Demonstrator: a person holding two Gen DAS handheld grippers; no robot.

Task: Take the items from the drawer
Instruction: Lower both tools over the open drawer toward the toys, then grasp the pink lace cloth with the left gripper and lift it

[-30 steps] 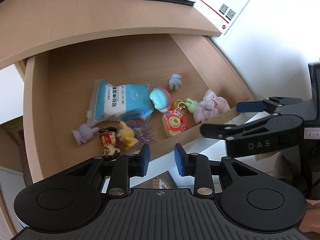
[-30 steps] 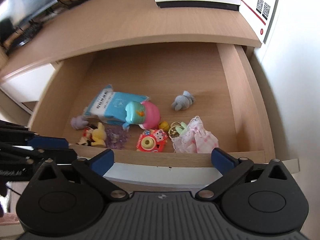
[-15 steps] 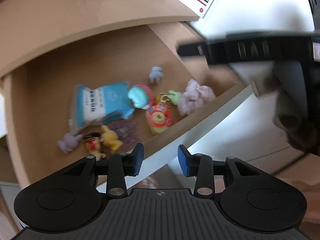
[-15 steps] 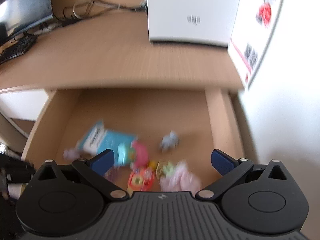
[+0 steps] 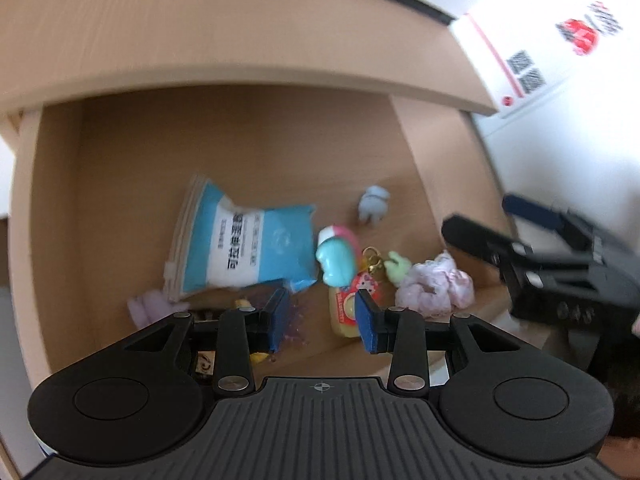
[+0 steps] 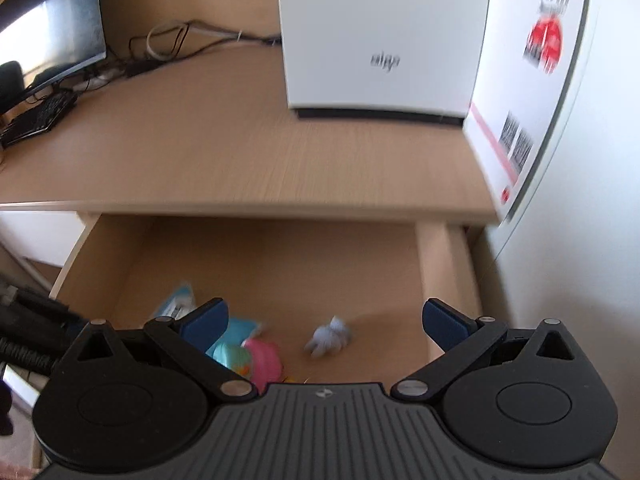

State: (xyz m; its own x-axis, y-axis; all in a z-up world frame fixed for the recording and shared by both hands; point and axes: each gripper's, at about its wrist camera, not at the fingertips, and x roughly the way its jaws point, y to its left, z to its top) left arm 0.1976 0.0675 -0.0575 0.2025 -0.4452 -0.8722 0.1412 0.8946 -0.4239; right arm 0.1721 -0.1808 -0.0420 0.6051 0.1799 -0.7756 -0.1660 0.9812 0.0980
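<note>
The wooden drawer (image 5: pixel 56 200) is pulled out, and its front half holds small items. A blue-and-white packet (image 5: pixel 248 244) lies at the left beside a teal-and-pink toy (image 5: pixel 336 254), with a grey plush (image 5: pixel 374 204) behind it. A yellow toy camera (image 5: pixel 344 308), a green bunny keyring (image 5: pixel 396 266), a pink frilly cloth (image 5: pixel 436 284) and a lilac plush (image 5: pixel 148 304) lie near the front. My left gripper (image 5: pixel 322 316) hovers above the toy camera with its jaws closing and nothing between them. My right gripper (image 6: pixel 324 316) hangs wide open above the grey plush (image 6: pixel 330 338), empty.
The desk top (image 6: pixel 240 140) above the drawer carries a white box (image 6: pixel 384 40) and a printed card with codes (image 6: pixel 528 80) leaning at the right. A monitor (image 6: pixel 52 28), keyboard (image 6: pixel 36 120) and cables (image 6: pixel 180 40) sit at the back left. A white wall bounds the right side.
My left gripper has come in over the drawer's front edge, above the items, and its jaws stand wider. My right gripper has tilted up, so more of the desk top shows.
</note>
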